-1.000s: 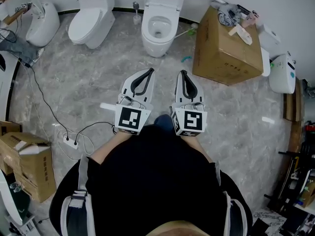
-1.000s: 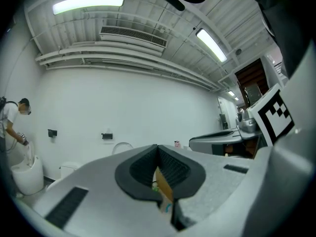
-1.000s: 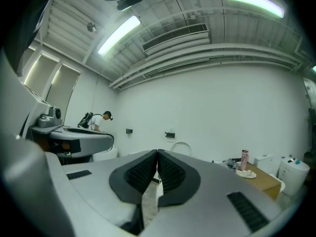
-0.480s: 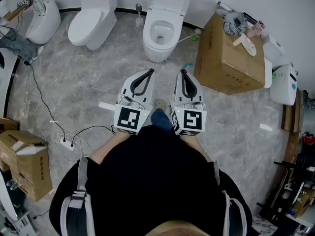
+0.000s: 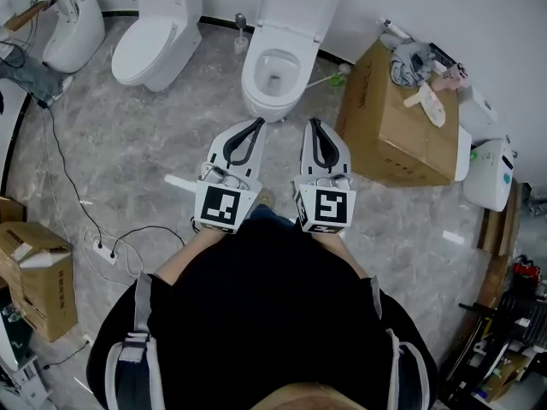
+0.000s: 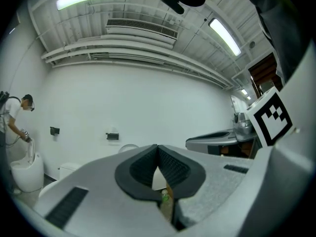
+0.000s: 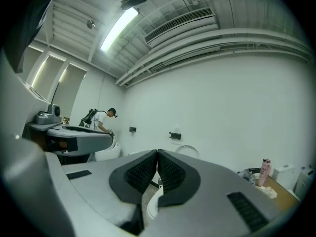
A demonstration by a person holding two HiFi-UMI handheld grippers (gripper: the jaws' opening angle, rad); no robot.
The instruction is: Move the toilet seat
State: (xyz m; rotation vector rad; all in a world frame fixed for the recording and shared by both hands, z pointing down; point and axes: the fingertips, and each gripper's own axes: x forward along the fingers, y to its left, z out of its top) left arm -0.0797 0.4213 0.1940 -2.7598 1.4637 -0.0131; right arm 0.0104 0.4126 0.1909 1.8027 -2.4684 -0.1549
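A white toilet (image 5: pixel 272 73) stands against the far wall with its lid (image 5: pixel 295 7) raised and the bowl showing. Both grippers are held level and point at it, just short of its front rim. My left gripper (image 5: pixel 256 124) is shut with nothing between its pads. My right gripper (image 5: pixel 314 124) is also shut and empty. In the left gripper view the shut jaws (image 6: pixel 158 149) hide most of the toilet. In the right gripper view the toilet's rim (image 7: pixel 152 207) shows below the shut jaws (image 7: pixel 157 154), and the raised lid (image 7: pixel 187 151) rises behind them.
A second toilet (image 5: pixel 154 37) with its lid down stands to the left, a toilet brush (image 5: pixel 239 28) between the two. A large cardboard box (image 5: pixel 397 122) with clutter on top sits close on the right. Cables and a power strip (image 5: pixel 98 250) lie on the floor at the left.
The person has walked toward the open toilet. It now lies nearer the gripper tips in the head view. Both grippers stayed shut and side by side.
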